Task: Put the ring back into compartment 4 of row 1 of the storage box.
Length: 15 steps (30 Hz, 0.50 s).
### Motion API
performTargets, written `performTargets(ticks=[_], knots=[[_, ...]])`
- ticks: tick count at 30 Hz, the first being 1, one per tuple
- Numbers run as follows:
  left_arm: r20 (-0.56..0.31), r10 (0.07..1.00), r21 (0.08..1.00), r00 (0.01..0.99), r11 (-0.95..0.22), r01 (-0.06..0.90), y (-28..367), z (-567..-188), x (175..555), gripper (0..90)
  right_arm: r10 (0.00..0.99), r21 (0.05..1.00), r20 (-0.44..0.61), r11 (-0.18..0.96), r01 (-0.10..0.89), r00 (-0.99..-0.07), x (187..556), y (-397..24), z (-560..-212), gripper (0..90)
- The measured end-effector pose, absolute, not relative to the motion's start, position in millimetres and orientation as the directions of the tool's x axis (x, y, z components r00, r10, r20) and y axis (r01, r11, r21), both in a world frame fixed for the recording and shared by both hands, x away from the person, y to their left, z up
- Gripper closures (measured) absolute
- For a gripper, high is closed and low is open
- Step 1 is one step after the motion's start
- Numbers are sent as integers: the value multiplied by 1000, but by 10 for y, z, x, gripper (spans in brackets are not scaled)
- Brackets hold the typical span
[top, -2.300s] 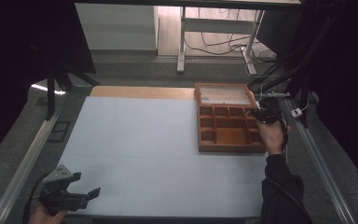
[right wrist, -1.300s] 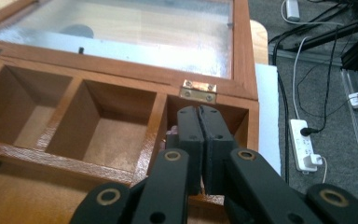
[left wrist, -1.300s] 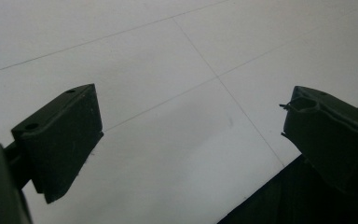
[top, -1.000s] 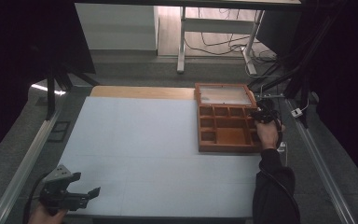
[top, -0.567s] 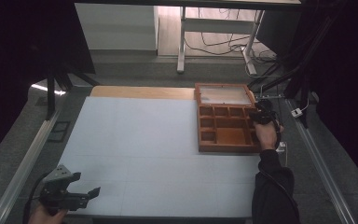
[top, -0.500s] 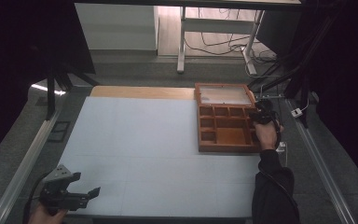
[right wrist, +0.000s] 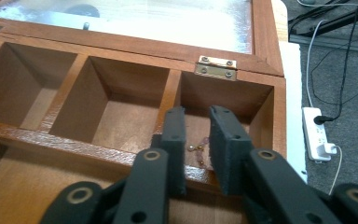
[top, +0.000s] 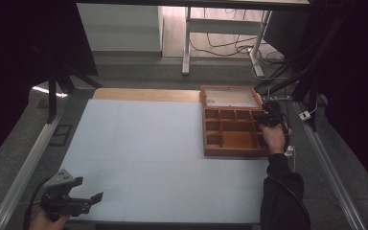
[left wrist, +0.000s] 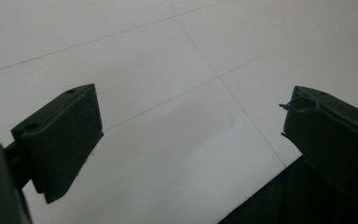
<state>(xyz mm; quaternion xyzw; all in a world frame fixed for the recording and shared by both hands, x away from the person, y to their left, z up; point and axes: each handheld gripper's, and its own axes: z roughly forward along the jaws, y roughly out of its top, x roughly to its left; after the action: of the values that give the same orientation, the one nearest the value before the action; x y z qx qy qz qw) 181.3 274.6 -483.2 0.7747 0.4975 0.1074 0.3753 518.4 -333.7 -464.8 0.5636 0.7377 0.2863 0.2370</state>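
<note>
Two grippers in play, but only one is doing anything. Starting at the near left: the left gripper [top: 84,201] just hangs over the near-left corner of the white table [top: 139,143], jaws spread wide with nothing between them, idle as far as I can tell.

Over on the far right sits the wooden box [top: 232,127], glossy reddish-brown, lid swung open with a glass-looking panel and a little brass hinge [right wrist: 216,66]. Inside it's split into square compartments with plain matte floors.

The right gripper [right wrist: 196,140] is dipped into the far-right compartment, right above a tiny piece of jewellery [right wrist: 199,150] lying on the floor there, gold beads plus something pinkish. Jaws are nearly closed, only a narrow gap, and I can't tell whether they've got it pinched yet. Looks to me like the picking-out step. The next move probably needs a careful pinch and a straight lift, since it's small and probably slippery.
</note>
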Motion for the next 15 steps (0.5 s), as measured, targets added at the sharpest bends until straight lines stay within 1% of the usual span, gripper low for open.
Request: performTargets(ticks=[7, 15], knots=[[-206, 852, 688, 482, -224, 691, 2746, -4831, 1812, 45, 964, 693, -15, 201, 692, -265, 5141, -3325, -4593, 659], [-206, 852, 688, 482, -224, 690, 2744, -4830, 1810, 45, 956, 698, 8, 204, 686, -292, 5065, -3288, -4499, 540]])
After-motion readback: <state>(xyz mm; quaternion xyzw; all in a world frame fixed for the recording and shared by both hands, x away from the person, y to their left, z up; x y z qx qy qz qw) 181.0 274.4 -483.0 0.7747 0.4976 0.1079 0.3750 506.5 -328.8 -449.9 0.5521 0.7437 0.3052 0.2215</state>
